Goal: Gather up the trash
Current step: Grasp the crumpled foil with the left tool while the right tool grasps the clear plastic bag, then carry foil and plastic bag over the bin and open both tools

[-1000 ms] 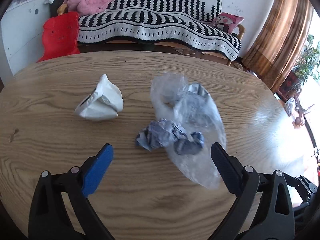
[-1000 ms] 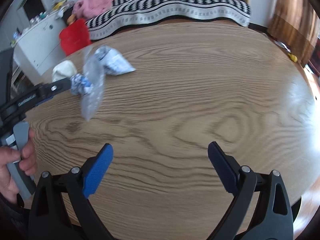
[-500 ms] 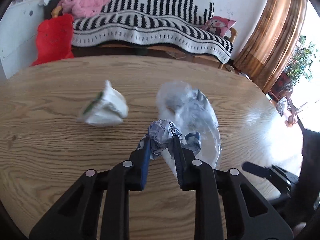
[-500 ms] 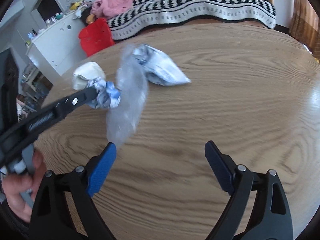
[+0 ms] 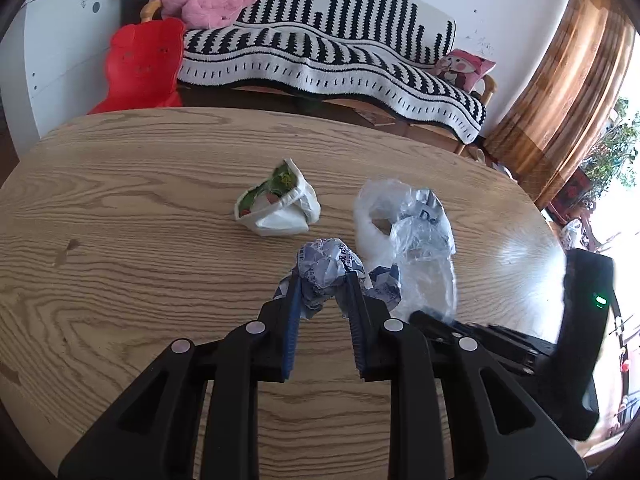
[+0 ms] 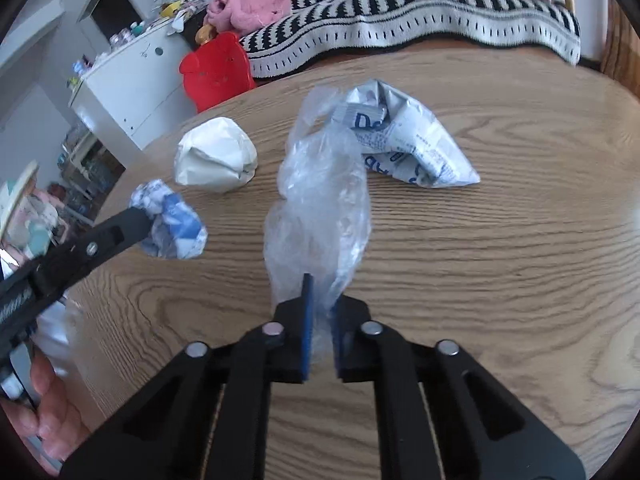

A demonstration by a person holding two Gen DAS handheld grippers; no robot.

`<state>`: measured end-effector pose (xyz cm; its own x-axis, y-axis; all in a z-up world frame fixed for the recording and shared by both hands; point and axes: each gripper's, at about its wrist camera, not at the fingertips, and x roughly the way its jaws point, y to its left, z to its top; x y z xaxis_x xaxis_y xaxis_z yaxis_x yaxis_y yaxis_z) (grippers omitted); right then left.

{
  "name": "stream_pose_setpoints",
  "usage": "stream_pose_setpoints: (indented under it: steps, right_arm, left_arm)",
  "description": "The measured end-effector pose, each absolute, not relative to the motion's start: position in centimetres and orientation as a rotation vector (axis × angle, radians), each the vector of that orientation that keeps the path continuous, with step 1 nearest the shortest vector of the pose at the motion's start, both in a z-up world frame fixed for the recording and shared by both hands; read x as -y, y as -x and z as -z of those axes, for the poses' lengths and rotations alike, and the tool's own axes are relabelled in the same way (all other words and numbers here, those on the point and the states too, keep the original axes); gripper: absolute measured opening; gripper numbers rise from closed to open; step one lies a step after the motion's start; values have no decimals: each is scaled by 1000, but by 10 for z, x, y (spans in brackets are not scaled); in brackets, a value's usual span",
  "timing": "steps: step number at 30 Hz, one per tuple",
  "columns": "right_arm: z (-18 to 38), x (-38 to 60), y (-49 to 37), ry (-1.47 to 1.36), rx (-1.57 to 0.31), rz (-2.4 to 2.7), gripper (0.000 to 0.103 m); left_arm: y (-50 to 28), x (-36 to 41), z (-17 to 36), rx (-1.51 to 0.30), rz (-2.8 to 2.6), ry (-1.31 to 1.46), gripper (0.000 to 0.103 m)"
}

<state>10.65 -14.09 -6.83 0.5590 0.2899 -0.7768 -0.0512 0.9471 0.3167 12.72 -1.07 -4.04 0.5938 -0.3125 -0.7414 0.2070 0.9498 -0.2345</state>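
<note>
On the round wooden table (image 5: 120, 248) my left gripper (image 5: 323, 280) is shut on a crumpled blue-and-white paper ball (image 5: 326, 266), also seen at the left of the right wrist view (image 6: 174, 226). My right gripper (image 6: 320, 304) is shut on the near end of a clear plastic bag (image 6: 320, 200), which stretches away from it over the table. In the left wrist view the clear bag (image 5: 424, 280) lies just right of the ball. A crumpled printed wrapper (image 6: 408, 144) lies behind the bag. A white crumpled packet (image 5: 280, 208) with a green inside sits to the left.
Beyond the table stand a sofa with a black-and-white striped blanket (image 5: 328, 52), a red bear-shaped chair (image 5: 140, 64), a white cabinet (image 6: 132, 80) and brown curtains (image 5: 560, 92). A person's hand (image 6: 52, 412) holds the left gripper's handle at the lower left.
My left gripper closed on the paper ball and lifted it slightly. My right gripper travelled left across the table to the clear bag and closed on its near end.
</note>
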Motion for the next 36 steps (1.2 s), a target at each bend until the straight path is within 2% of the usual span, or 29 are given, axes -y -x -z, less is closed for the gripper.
stream_pose_setpoints:
  steps: [9, 19, 26, 36]
  right_arm:
    - [19, 220, -33, -234, -881, -79, 8]
    - [10, 366, 93, -272, -868, 198, 8]
    - [20, 461, 187, -321, -863, 387, 8]
    - [66, 553, 309, -417, -950, 618, 8]
  left_arm:
    - [-101, 77, 26, -864, 409, 64, 22]
    - [-35, 219, 18, -849, 633, -56, 22]
    - [32, 312, 28, -839, 788, -171, 22]
    - [121, 419, 55, -846, 1004, -322, 22]
